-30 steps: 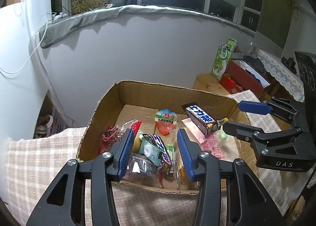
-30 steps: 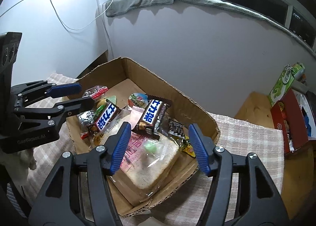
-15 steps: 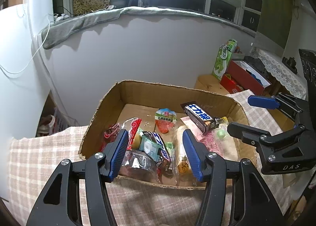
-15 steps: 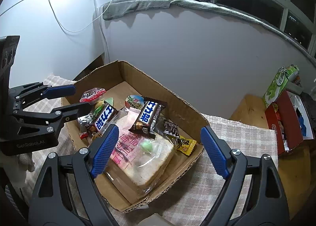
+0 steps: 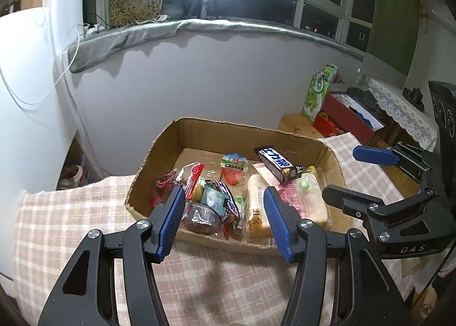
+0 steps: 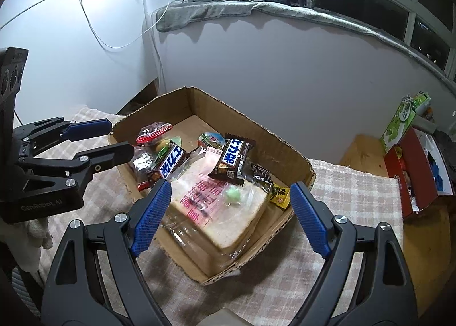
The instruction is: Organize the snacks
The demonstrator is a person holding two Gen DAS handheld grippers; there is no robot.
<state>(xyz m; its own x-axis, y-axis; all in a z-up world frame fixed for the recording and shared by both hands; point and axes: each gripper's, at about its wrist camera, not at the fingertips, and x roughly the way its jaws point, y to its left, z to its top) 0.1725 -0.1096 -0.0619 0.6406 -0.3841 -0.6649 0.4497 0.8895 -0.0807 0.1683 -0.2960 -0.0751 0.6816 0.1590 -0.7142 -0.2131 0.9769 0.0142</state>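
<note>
Your left gripper (image 5: pixel 222 219) hangs just short of the cardboard box (image 5: pixel 245 135), jaws parted and empty, having just been opening; the heap of small wrappers in the box's left end, topped by a Snickers bar (image 6: pixel 171 164), lies straight ahead and below them. To the right, a second Snickers bar (image 6: pixel 233 159) rests tilted on the bagged sliced bread (image 6: pixel 225 214), its long axis running away from you. Your right gripper (image 6: pixel 230 216), jaws wide and empty after opening, is the nearer one to that bar. Everything already sits in the box on the checked cloth (image 6: pixel 353 192), so I judge sorting mostly done
</note>
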